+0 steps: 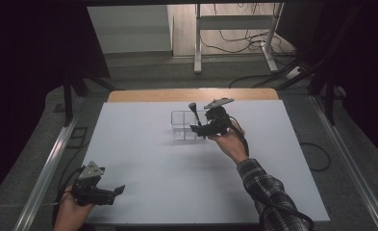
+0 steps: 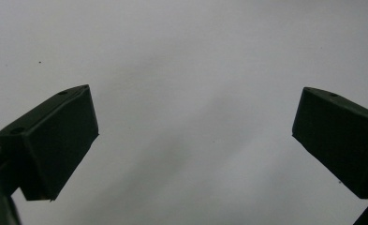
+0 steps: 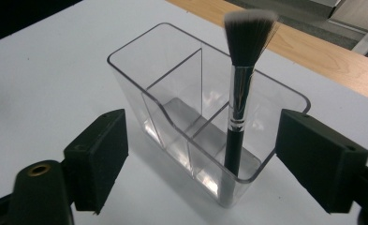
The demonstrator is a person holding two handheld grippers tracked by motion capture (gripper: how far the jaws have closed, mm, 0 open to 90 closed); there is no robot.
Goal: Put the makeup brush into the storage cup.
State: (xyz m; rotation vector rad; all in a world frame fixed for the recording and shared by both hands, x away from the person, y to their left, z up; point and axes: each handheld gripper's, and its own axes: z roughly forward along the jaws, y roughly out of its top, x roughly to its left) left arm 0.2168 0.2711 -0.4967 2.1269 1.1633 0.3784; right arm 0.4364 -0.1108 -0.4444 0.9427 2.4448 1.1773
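Observation:
A clear plastic organizer (image 1: 181, 127) (image 3: 139, 40) with several compartments stands on the white tabletop (image 1: 177, 183) toward the back middle. A makeup brush (image 1: 195, 113) (image 3: 240, 93) with a black handle, silver ferrule and dark bristles stands upright in its near right compartment, bristles up. My right gripper (image 1: 196, 129) (image 3: 202, 140) is open right in front of the organizer. Its jaws stand wide on either side of the brush's compartment, and neither pad touches the brush. My left gripper (image 1: 119, 190) (image 2: 195, 136) rests at the front left corner, open, with bare white surface between its jaws.
A strip of wooden table edge (image 1: 191, 95) runs behind the white top. Metal rails (image 1: 52, 163) flank the table on both sides. A white stand frame (image 1: 234, 29) and loose cables (image 1: 254, 43) lie on the floor beyond.

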